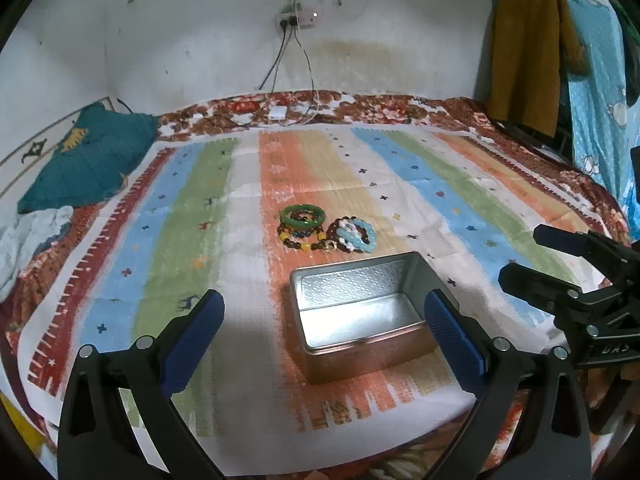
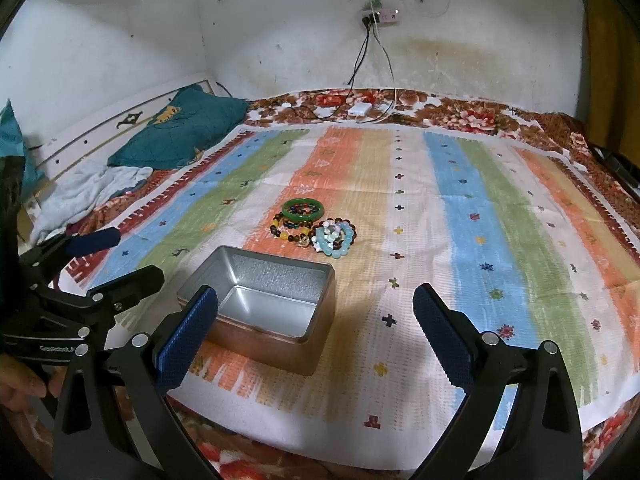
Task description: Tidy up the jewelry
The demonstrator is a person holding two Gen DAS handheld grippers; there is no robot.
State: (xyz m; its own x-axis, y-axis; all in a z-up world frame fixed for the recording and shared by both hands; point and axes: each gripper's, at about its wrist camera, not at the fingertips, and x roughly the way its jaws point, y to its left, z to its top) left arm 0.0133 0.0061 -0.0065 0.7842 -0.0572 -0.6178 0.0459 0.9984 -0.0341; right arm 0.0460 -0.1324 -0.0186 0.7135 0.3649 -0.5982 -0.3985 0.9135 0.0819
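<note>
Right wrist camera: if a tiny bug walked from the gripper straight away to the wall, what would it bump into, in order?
Silver tin box → pile of bead bracelets → green bangle → white charger block → power strip on the wall.

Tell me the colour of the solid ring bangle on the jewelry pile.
Green: the solid ring bangle shows best in the right wrist view.

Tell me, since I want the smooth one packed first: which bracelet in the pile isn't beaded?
The solid green bangle, a plain glossy ring at the pile's far end from the open silver tin. The others, like the pale blue bracelet, are strung beads.
</note>
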